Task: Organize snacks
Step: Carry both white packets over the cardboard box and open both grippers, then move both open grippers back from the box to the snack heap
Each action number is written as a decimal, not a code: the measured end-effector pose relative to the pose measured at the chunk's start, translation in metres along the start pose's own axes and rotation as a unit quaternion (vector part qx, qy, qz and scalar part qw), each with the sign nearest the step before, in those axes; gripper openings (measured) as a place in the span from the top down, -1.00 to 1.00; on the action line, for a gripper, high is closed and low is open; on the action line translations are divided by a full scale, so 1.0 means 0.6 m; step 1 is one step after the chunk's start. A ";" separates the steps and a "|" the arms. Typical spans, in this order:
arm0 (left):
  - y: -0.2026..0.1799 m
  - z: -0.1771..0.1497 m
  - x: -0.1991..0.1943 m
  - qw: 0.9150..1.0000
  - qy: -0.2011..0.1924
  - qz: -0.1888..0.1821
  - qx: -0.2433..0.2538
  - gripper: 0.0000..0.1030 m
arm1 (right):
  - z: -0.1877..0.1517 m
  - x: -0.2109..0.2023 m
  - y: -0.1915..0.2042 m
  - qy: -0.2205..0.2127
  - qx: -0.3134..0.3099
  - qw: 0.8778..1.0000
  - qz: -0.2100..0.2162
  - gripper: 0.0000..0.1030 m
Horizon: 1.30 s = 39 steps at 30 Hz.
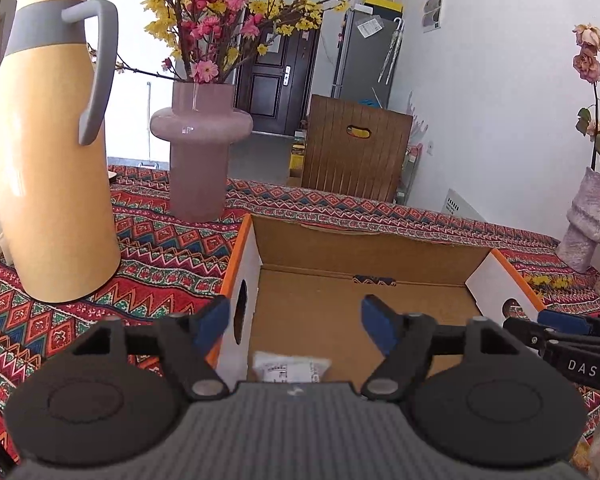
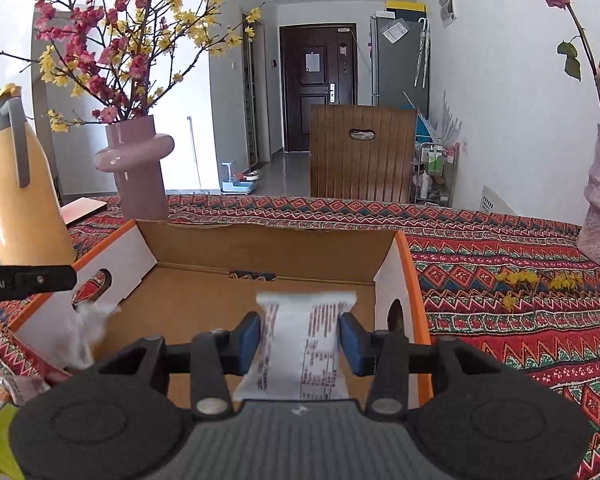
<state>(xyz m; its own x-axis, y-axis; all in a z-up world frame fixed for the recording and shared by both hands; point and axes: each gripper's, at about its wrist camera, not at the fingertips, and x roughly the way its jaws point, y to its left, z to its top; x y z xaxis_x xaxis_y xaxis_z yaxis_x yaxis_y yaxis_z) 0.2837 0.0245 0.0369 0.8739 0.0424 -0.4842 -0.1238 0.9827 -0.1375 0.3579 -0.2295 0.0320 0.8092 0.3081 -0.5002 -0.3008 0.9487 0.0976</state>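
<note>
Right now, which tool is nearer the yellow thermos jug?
Left. The left tool sits over the cardboard box's jug-side wall, with the yellow thermos jug close beside it. The right tool is over the box's opposite side, farther away.

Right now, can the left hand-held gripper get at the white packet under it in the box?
Probably yes: the left hand-held gripper is open over the box, the packet lies just below, nothing between.

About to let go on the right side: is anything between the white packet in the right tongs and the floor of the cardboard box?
Nothing visible. The white packet sits between the right tongs over the bare floor of the cardboard box; its walls stand off to the sides. The floor directly beneath the packet is hidden.
</note>
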 end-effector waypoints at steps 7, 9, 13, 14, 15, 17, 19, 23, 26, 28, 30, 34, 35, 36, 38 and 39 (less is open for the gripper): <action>-0.006 0.001 -0.029 1.000 -0.030 -0.008 0.002 -1.00 | 0.004 -0.024 -0.008 -0.035 0.011 0.999 0.001 -1.00; -0.009 0.003 -0.033 0.999 -0.035 -0.008 0.005 -1.00 | 0.004 -0.026 -0.008 -0.039 0.012 0.999 -0.001 -1.00; -0.014 0.005 -0.047 0.999 -0.044 0.001 0.009 -1.00 | 0.009 -0.037 -0.006 -0.048 0.010 0.999 -0.002 -1.00; -0.014 0.008 -0.049 0.999 -0.045 0.002 0.008 -1.00 | 0.011 -0.041 -0.005 -0.052 0.009 0.999 -0.002 -1.00; -0.014 0.011 -0.052 0.999 -0.045 0.003 0.009 -1.00 | 0.013 -0.047 -0.004 -0.055 0.008 0.998 -0.003 -1.00; -0.015 0.015 -0.060 0.999 -0.047 0.004 0.007 -1.00 | 0.020 -0.062 -0.002 -0.064 0.005 0.998 -0.003 -1.00; -0.017 0.017 -0.072 0.999 -0.051 0.003 0.009 -1.00 | 0.026 -0.080 0.002 -0.076 0.002 0.997 -0.003 -1.00; -0.026 0.016 -0.106 0.998 -0.065 -0.001 0.020 -1.00 | 0.035 -0.116 0.007 -0.094 -0.001 0.996 -0.004 -1.00; -0.028 0.010 -0.131 0.997 -0.068 -0.004 0.023 -1.00 | 0.035 -0.143 0.009 -0.103 -0.001 0.995 -0.005 -1.00; -0.027 0.003 -0.147 0.997 -0.070 -0.005 0.025 -1.00 | 0.032 -0.162 0.011 -0.108 -0.002 0.994 -0.005 -1.00; -0.025 -0.005 -0.165 0.997 -0.071 -0.005 0.026 -1.00 | 0.028 -0.177 0.014 -0.111 -0.003 0.994 -0.005 -1.00; -0.018 -0.020 -0.196 0.997 -0.070 -0.005 0.028 -1.00 | 0.006 -0.205 0.025 -0.108 -0.013 0.994 -0.003 -1.00; -0.017 -0.025 -0.201 0.997 -0.070 -0.005 0.029 -1.00 | -0.001 -0.212 0.026 -0.107 -0.015 0.994 -0.004 -1.00; -0.016 -0.030 -0.208 0.997 -0.069 -0.005 0.030 -1.00 | -0.006 -0.218 0.028 -0.106 -0.016 0.994 -0.004 -1.00; -0.012 -0.040 -0.220 0.997 -0.066 -0.008 0.030 -1.00 | -0.020 -0.233 0.031 -0.103 -0.016 0.995 -0.002 -1.00; -0.010 -0.046 -0.226 0.997 -0.065 -0.009 0.030 -1.00 | -0.028 -0.239 0.033 -0.102 -0.015 0.995 0.000 -1.00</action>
<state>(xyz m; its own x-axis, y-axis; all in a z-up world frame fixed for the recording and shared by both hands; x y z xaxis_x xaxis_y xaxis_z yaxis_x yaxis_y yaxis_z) 0.1532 0.0077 0.0795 0.9300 0.0431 -0.3650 -0.0821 0.9924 -0.0920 0.2275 -0.2563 0.0914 0.8940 0.3182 -0.3155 -0.3128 0.9473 0.0690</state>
